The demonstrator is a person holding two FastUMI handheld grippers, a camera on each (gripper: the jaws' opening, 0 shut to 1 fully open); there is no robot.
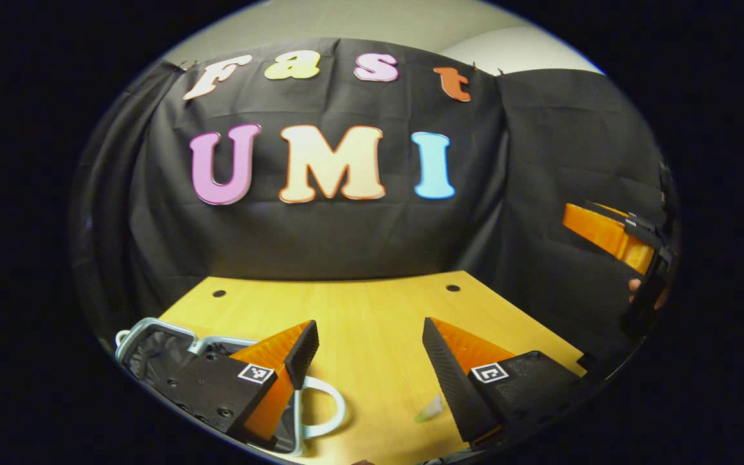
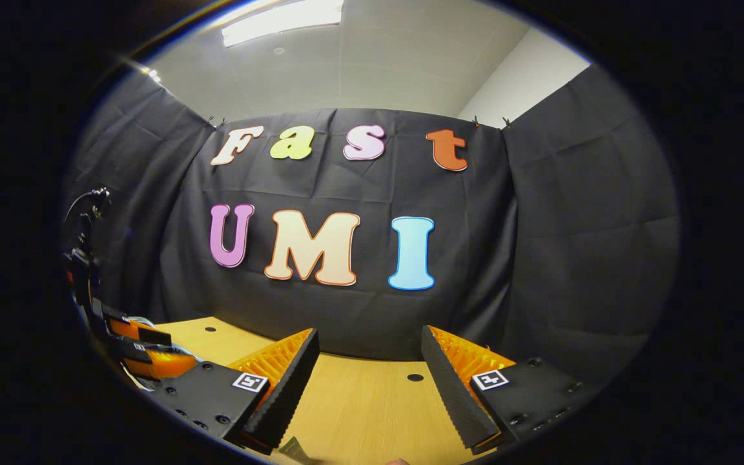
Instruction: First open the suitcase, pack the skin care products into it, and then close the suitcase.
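Left gripper [image 1: 370, 361]: jaws wide apart, nothing between them; it hangs above the table, aimed at the back wall.
Right gripper [image 2: 370, 378]: likewise spread and empty, held above the table and pointing at the back wall. In the left gripper view it shows at the far right [image 1: 611, 236], with part of a hand [image 1: 644, 290] behind it.
Suitcase [image 1: 152, 349]: lies on the table beneath the left gripper's left finger; a pale rim, a dark lining and a looped handle [image 1: 327, 407] are visible. The dark lining suggests it is open, but I cannot tell for sure, since most of it is hidden.
Skin care products: a small pale item [image 1: 430, 408] lies on the table just beside the left gripper's right finger; too blurred to identify. A scrap of something [image 2: 294, 447] sits at the bottom edge of the right gripper view, also unclear.
Table [image 1: 372, 310]: light wood, with small round holes near its far edge.
Stage, judged: neither gripper is engaged; packing is not yet done.
Recommendation: tilt both grippers down until the case and products sit in plain sight before reaching. Confirm the lid's state first. Approach each product squarely, jaws either side of its body, and close only once both fingers are level with it.
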